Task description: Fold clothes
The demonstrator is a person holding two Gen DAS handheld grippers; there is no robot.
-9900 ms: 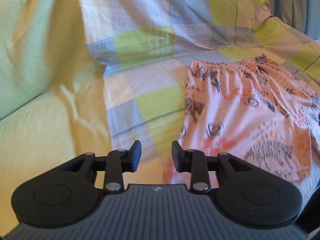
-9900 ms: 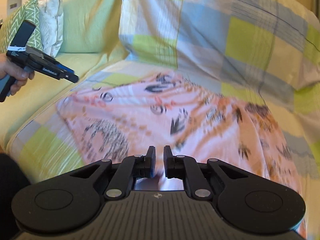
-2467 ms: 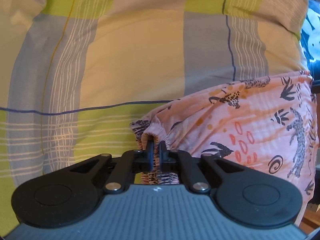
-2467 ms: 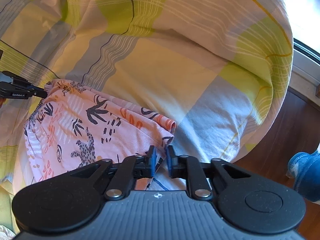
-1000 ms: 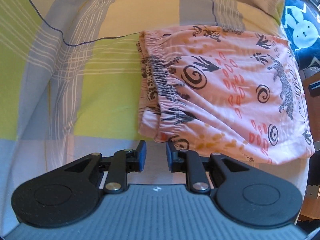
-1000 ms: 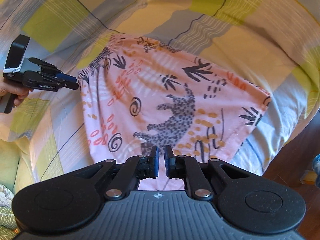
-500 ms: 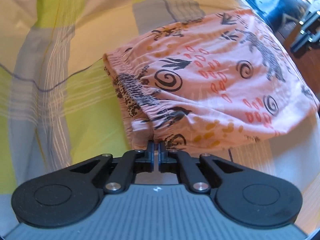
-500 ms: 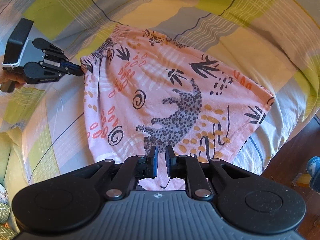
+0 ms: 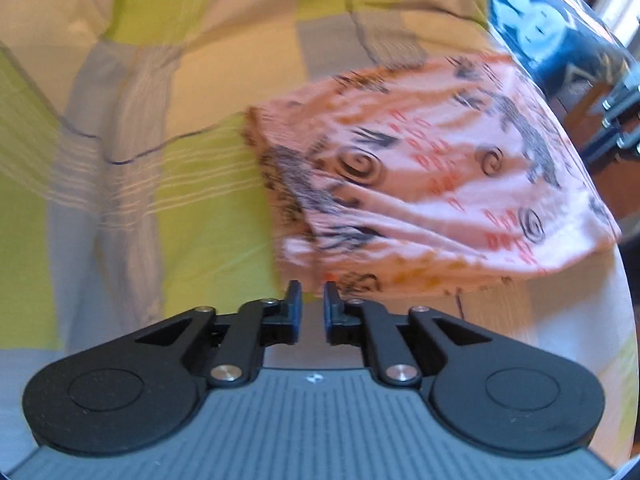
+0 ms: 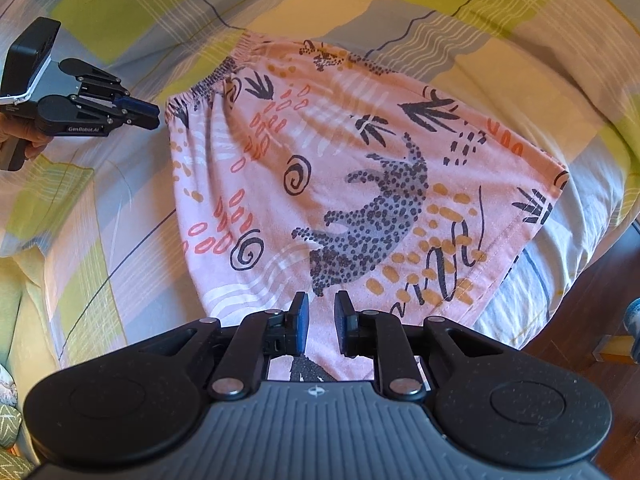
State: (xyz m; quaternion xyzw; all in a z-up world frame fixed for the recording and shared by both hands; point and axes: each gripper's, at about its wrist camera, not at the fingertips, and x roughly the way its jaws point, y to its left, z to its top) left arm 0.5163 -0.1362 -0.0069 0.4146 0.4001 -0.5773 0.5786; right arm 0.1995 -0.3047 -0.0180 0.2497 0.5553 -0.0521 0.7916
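The folded pink garment (image 10: 340,184) lies flat on the checked bedspread (image 10: 500,60), printed with black leaves, spirals, orange dots and a spotted animal; its gathered elastic waistband (image 10: 212,80) runs along the far-left edge in the right wrist view, and a hemmed edge faces the wooden floor (image 10: 592,320) at the right.

The right gripper (image 10: 318,326) hovers over the garment's near edge — its jaws stand slightly parted with nothing between them, the cloth passing beneath them rather than pinched.

The left gripper (image 9: 307,312) sits just short of the garment's (image 9: 420,168) waistband corner; its jaws are parted by a narrow gap and empty, the bunched pink edge lying just beyond the fingertips, apart from them. This view is motion-blurred. Seen from the right wrist, the same left gripper (image 10: 144,114), held by a hand (image 10: 24,140), points at the waistband corner from the side — close, with a small gap of bedspread between.

A dark blue cloth with a pale rabbit-like figure (image 9: 536,28) lies past the far side of the bed.
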